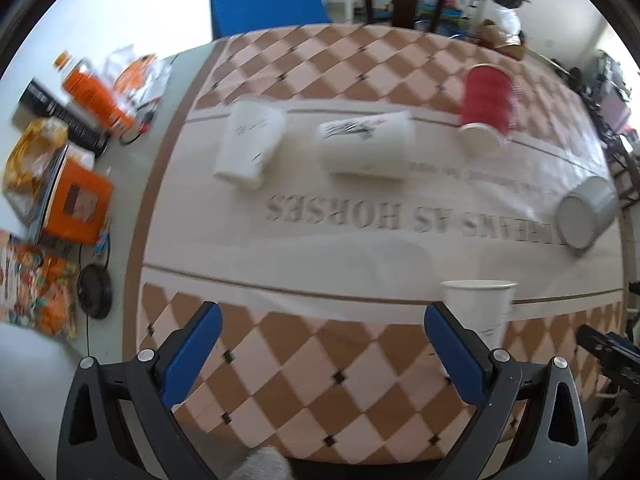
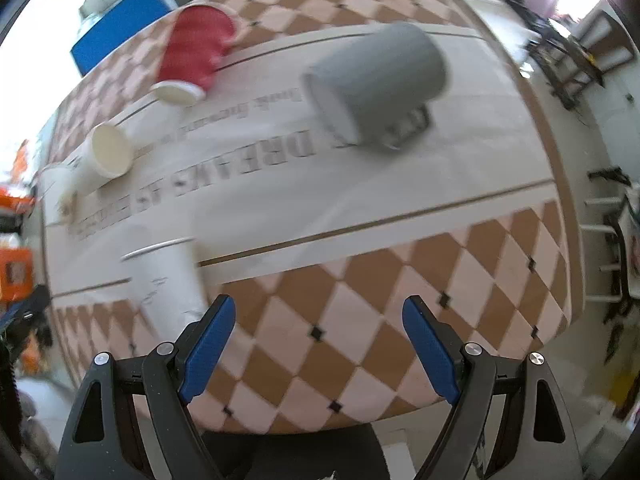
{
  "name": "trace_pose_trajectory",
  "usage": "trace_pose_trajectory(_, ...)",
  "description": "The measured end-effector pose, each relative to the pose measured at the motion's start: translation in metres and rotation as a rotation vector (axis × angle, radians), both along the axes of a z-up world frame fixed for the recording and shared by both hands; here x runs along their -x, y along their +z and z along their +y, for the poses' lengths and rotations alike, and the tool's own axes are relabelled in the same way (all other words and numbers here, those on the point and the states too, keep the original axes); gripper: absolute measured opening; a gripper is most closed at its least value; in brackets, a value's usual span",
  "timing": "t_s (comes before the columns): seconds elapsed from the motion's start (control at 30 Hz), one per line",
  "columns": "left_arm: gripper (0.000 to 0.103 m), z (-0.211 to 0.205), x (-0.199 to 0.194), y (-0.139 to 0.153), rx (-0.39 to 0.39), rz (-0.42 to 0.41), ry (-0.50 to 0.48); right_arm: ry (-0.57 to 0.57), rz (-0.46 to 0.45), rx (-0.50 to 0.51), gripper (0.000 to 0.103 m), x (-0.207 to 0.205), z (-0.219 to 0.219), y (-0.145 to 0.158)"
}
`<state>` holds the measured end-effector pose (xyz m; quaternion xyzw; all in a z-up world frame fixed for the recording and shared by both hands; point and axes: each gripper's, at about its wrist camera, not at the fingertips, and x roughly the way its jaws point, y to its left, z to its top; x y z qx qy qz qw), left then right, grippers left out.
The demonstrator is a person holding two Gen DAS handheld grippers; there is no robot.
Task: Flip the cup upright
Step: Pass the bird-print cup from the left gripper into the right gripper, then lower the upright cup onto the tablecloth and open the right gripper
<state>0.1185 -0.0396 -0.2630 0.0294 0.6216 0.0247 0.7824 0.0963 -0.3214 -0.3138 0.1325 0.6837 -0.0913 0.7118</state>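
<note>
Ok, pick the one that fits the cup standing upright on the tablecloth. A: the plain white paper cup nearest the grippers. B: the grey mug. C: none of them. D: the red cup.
A: the white paper cup stands with its open rim up, while the red cup and grey mug lie on their sides.

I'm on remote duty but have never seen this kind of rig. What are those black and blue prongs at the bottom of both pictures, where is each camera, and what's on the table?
There is no robot arm: a person holds a two-finger gripper in each hand, each with a fisheye camera looking along its blue fingers. One picture shows the left gripper, the other the right gripper. Both are open and hold nothing. On the checkered tablecloth one white cup stands upright. A red cup, two more white cups and a grey mug lie tipped on their sides. Orange packets sit beside the cloth.
</note>
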Motion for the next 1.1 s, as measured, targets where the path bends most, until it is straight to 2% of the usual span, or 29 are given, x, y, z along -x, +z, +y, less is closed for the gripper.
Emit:
trace_pose_trajectory(0.17,0.103,0.018,0.002,-0.024,-0.024,0.048,0.039,0.092,0.027,-0.043,0.087,-0.010,0.036,0.004)
trace_pose_trajectory(0.5,0.103,0.029,0.007,-0.059,-0.029,0.106,0.003,0.203,0.121,-0.082,0.086,-0.036,0.094,-0.023)
trace_pose_trajectory(0.6,0.103,0.034,0.007,-0.066,-0.031,0.123,0.007,0.219,0.141,-0.096,0.074,-0.043,0.103,-0.031)
trace_pose_trajectory(0.73,0.103,0.036,0.006,-0.072,-0.023,0.137,0.003,0.245,0.171,-0.101,0.067,-0.054,0.115,-0.045)
trace_pose_trajectory(0.8,0.103,0.036,0.005,-0.074,-0.027,0.139,-0.005,0.259,0.190,-0.104,0.052,-0.057,0.118,-0.052)
trace_pose_trajectory(0.83,0.103,0.036,0.005,-0.074,-0.029,0.140,-0.010,0.259,0.195,-0.110,0.052,-0.058,0.118,-0.054)
trace_pose_trajectory(1.03,0.103,0.031,0.003,-0.076,-0.015,0.151,-0.015,0.225,0.129,-0.134,0.045,-0.058,0.108,-0.046)
trace_pose_trajectory(1.1,0.103,0.032,0.000,-0.077,-0.008,0.149,-0.011,0.208,0.083,-0.150,0.035,-0.057,0.102,-0.040)
